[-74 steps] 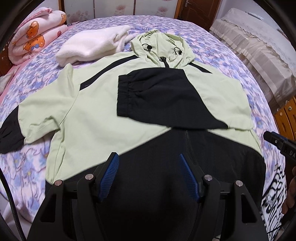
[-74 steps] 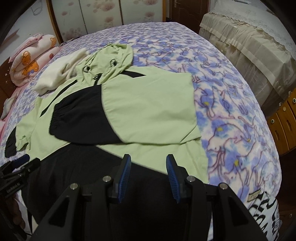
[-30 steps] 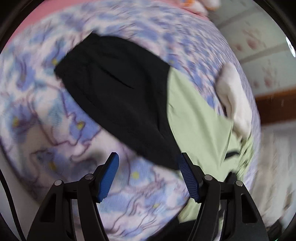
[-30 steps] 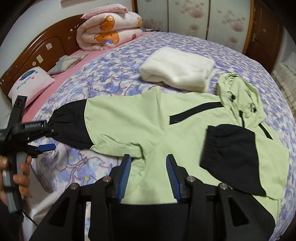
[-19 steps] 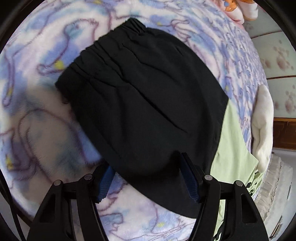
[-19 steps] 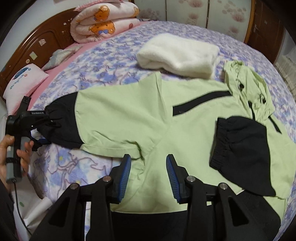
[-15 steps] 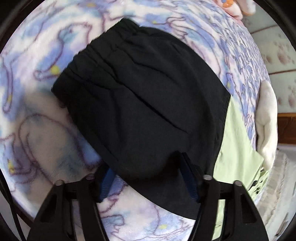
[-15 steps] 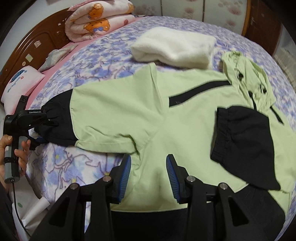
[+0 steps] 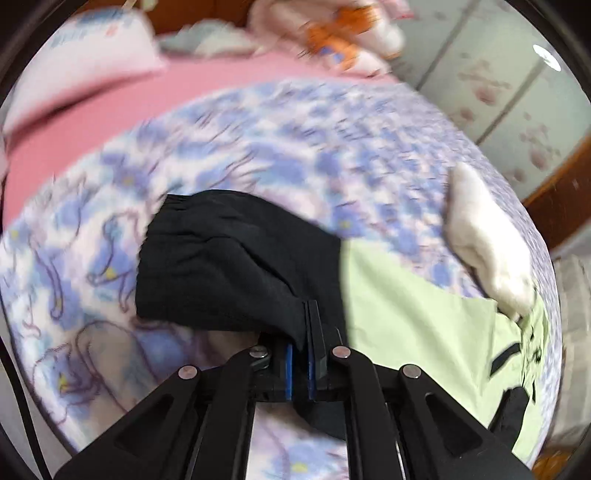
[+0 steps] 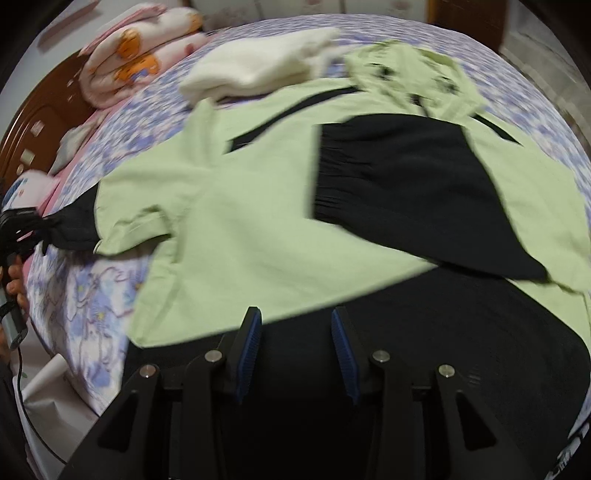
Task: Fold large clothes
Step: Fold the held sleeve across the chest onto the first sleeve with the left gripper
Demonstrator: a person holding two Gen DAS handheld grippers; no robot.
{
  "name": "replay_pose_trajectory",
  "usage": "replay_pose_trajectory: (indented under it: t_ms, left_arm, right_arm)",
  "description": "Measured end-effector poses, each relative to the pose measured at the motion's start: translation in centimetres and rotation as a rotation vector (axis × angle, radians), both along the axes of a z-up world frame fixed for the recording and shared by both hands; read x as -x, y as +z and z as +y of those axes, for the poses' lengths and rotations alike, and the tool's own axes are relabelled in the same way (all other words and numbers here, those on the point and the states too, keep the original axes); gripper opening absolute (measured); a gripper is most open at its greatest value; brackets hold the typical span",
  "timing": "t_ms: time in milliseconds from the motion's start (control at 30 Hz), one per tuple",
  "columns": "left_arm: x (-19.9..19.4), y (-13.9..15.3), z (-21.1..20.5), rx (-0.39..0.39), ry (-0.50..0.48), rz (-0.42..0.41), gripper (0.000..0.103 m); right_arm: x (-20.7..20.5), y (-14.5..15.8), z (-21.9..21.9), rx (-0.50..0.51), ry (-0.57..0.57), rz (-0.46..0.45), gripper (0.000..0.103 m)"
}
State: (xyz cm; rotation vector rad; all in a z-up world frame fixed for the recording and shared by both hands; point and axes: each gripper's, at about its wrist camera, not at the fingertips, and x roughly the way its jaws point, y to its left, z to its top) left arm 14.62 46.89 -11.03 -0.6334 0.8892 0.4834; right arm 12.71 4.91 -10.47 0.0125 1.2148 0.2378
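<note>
Both views motion-blurred. Left wrist view: pillow (image 9: 85,48) and rolled quilt (image 9: 343,33) at top smeared, print unreadable; pink sheet (image 9: 147,107) cut by frame edge. Black sleeve cuff (image 9: 221,258) edge hidden where it's pinched between left tongs (image 9: 300,332) pads. Right wrist view: jacket (image 10: 258,206) hem hidden behind right tongs (image 10: 295,332); person's hand (image 10: 14,280) cropped at left edge, left tongs mostly out of frame; hood (image 10: 410,70) cord details too blurry.

White folded blanket (image 10: 258,66), pink quilt (image 10: 136,62)
</note>
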Motion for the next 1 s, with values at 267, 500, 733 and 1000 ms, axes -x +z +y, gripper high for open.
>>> replay_pose_trajectory:
  t_ms: [267,500,733,1000]
  left_arm:
    - [-3.9,8.3,-18.5,-0.07,-0.41,-0.208,0.003]
    - [-6.0,4.8,-36.3,-0.095,-0.754,-0.113,0.014]
    - [-5.4,-2.8,-40.2,-0.042,-0.839,0.084,0.055]
    - [-3.2,-0.9,-35.9,0.118,-0.809,0.029,0.068]
  right_arm:
    - [0.5,0.6,-9.8,-0.068,-0.193,-0.011,0.04]
    - [1.4,0.0,-14.9,-0.092,-0.277,-0.013,0.04]
    - [1.5,-0.6,-17.6,-0.138,-0.298,0.009,0.04]
    - [0.5,1.1,-14.6,-0.184,-0.181,-0.06,0.04]
